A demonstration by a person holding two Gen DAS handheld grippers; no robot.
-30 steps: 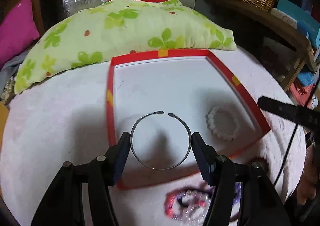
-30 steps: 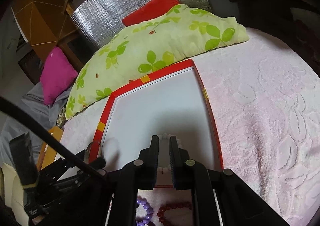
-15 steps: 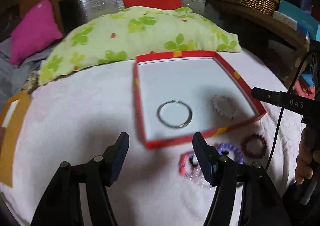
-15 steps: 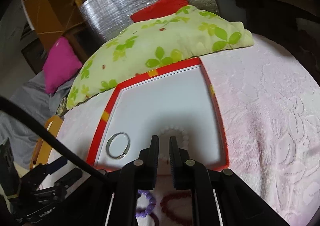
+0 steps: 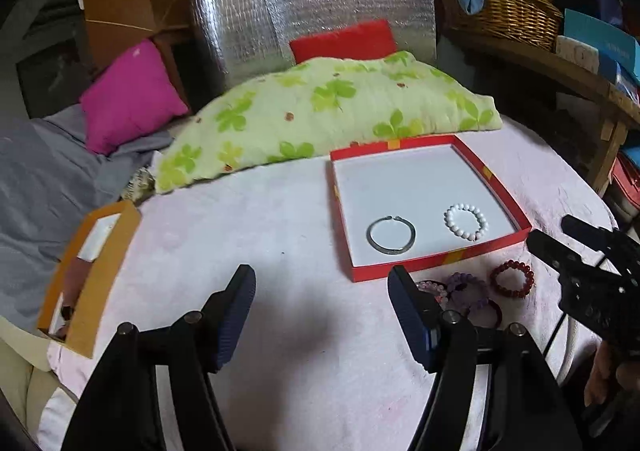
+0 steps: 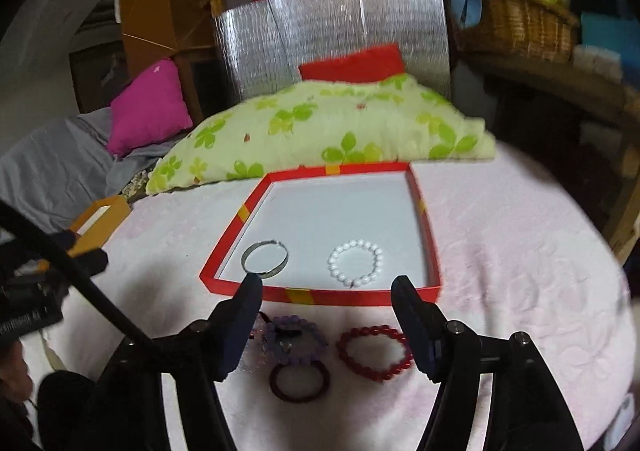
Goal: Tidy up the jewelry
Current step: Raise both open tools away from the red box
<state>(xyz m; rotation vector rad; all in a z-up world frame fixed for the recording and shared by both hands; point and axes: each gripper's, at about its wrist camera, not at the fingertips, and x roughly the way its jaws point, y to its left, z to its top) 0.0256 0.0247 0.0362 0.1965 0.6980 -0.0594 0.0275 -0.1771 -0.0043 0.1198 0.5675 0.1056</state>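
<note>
Both claws empty, jaws spread wide. My left gripper hangs over bare pink blanket, off the near-left corner of the red box. My right gripper sits low over the loose pieces, just short of the box's near wall.

In the box: a silver bangle and a white bead bracelet, side by side along the near edge, apart from each other and flat on the white floor. I judge that placement deliberate: near edge filled first, the far half of the box kept open for what remains.

Outside the box, on the blanket just beside its near wall: a red bead bracelet, a purple bead bracelet and a dark ring-shaped band. The purple one overlaps the dark band; something pinkish lies at its left, partly hidden by my left-hand finger. I cannot tell what.

The red bracelet lies clear of the tangle, so I reckon it the easier pick for the right claw, which already straddles that area.

Room: the box wall is low but a lifted piece must clear it. Open blanket to the right of the box; green clover pillow butts the far wall, so no approach from there. Left claw is well aside, not crowding the right.
</note>
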